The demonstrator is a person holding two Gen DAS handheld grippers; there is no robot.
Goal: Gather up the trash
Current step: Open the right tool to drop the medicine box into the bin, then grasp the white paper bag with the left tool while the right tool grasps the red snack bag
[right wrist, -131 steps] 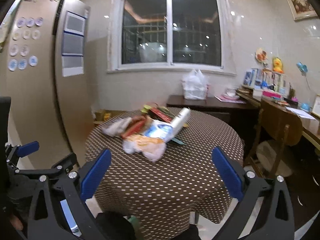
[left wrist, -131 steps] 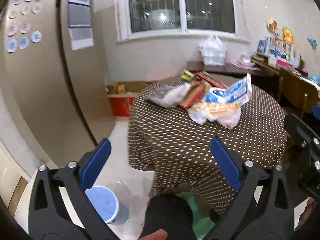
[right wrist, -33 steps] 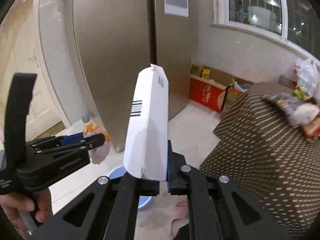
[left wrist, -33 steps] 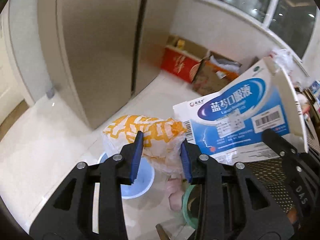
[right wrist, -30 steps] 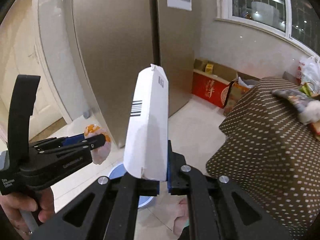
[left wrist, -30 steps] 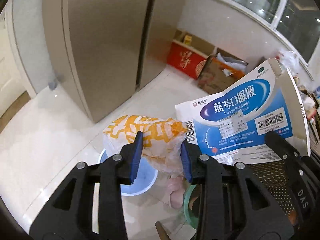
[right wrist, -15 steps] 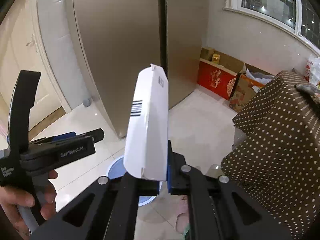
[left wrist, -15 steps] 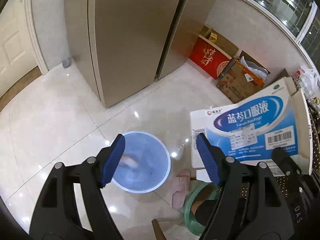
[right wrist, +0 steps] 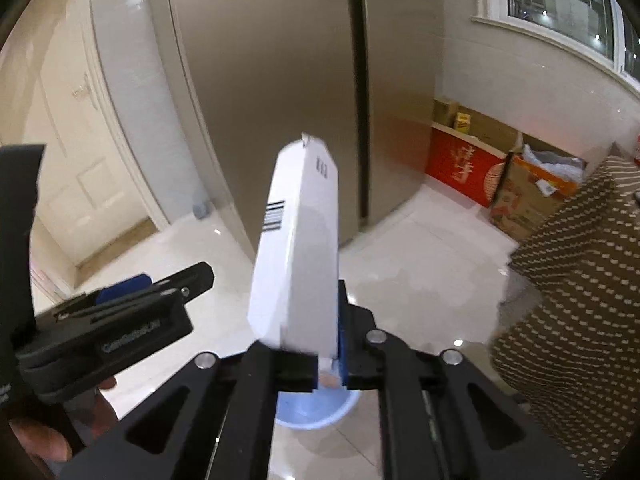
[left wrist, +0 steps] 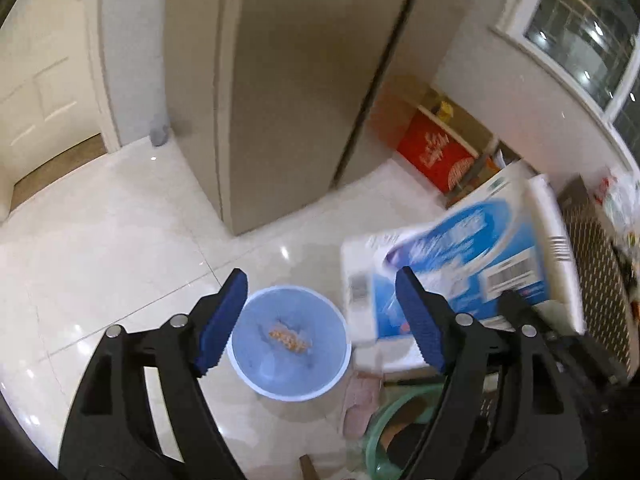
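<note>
A round pale-blue plastic waste bin (left wrist: 288, 340) stands upright on the floor, an orange-and-white crumpled wrapper (left wrist: 289, 339) inside. A flat blue-and-white cardboard medicine box (left wrist: 460, 264) hangs tilted just beside it.

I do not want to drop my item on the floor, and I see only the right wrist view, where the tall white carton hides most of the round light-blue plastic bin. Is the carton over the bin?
Observer: In the left wrist view, the white and blue printed carton overlaps only the right rim of the round light-blue plastic bin, not its middle.
Operator: Is the bin empty?
Observer: No. A crumpled orange and white wrapper lies at its bottom.
Operator: Does the left gripper carry something?
Observer: No. The left gripper has nothing between its fingers, and its jaws are opening.
</note>
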